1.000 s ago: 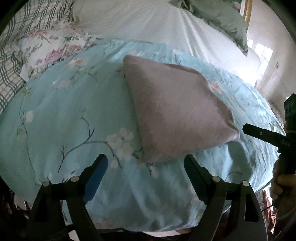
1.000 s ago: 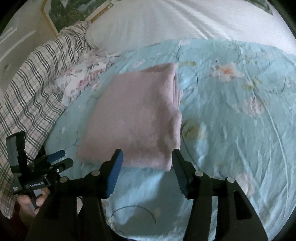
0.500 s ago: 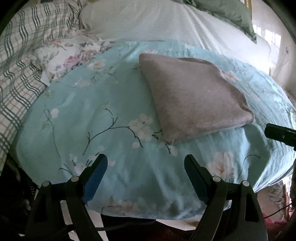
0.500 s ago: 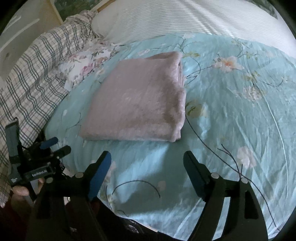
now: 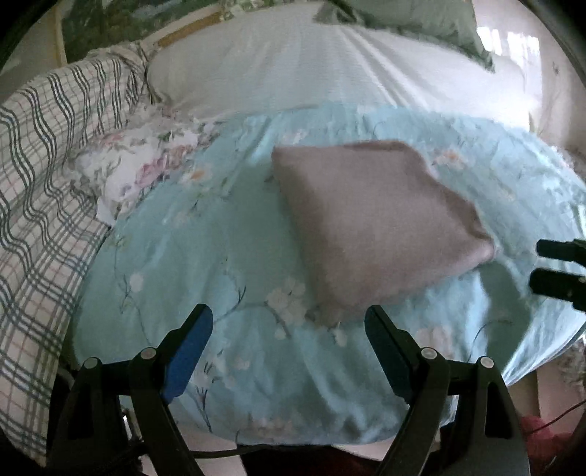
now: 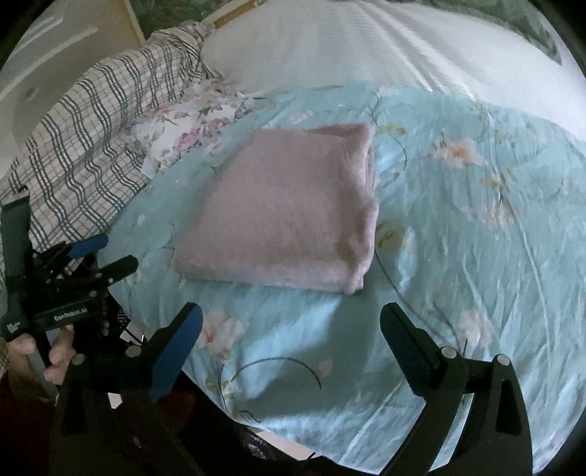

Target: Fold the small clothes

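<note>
- One bed (image 5: pixel 329 73) fills both views, its far part under a white ribbed cover, with a green pillow (image 5: pixel 421 22) at the head.
- One pale blue floral sheet (image 6: pixel 476 227) is spread across the near part of the bed and hangs over its front edge.
- One plaid cloth (image 6: pixel 91 139) lies bunched along the left side, and one white cloth with pink flowers (image 6: pixel 183 135) sits between it and the blue sheet.
- One small garment, a mauve fleecy piece (image 6: pixel 289 212), lies on the blue sheet, already folded to a thick, squarish pad with stacked edges showing on its right side.
- It looks soft, light and limp, not slippery and not fragile; a pinch through all the layers at a near corner or along the folded edge should keep the stack from sliding apart.
- The right gripper (image 6: pixel 291 326) hangs just short of the garment's near edge; its jaws have just been opening and now stand spread wide with nothing between them.
- The left gripper (image 5: pixel 289 327) is also spread wide and empty, near the garment's nearest corner but apart from it.
- One hand (image 6: pixel 40 351) shows, holding the left gripper's handle.
</note>
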The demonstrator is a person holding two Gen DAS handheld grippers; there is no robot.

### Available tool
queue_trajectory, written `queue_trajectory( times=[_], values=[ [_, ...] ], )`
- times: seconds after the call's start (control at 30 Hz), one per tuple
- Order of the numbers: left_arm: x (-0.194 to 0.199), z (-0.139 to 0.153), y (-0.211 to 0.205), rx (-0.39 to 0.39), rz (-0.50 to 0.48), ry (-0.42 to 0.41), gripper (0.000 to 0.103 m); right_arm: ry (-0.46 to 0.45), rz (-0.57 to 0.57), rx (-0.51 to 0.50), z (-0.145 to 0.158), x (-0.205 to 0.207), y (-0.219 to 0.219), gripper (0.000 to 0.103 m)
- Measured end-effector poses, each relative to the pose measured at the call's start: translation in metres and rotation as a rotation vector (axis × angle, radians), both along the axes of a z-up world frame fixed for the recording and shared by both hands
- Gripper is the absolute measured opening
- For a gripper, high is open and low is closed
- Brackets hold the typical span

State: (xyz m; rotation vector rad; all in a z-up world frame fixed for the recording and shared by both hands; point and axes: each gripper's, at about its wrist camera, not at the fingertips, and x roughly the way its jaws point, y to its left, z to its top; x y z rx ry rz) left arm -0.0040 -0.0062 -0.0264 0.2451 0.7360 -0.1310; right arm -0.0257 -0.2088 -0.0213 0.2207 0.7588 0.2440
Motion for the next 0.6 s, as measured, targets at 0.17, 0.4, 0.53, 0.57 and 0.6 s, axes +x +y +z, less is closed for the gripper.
queue_trajectory(
  times=[0.17,0.4,0.53,0.57,0.6],
  values=[
    [0.011,0.013,-0.005,-0.015,0.002,-0.023,0.099,-0.045,0.024,-0.029,0.016,0.006,0.003,0.101],
    [0.024,0.003,-0.014,0.056,0.031,0.006,0.102,-0.035,0.038,-0.034,0.011,0.014,0.009,0.102],
    [0.027,-0.004,-0.013,0.056,0.038,0.025,0.102,-0.011,0.046,-0.027,0.002,0.017,0.011,0.102],
    [0.029,-0.005,-0.011,0.049,0.041,0.028,0.102,-0.009,0.046,-0.022,0.001,0.018,0.011,0.102],
    [0.031,-0.006,-0.011,0.046,0.044,0.032,0.102,-0.006,0.045,-0.017,0.0,0.018,0.011,0.102]
  ],
)
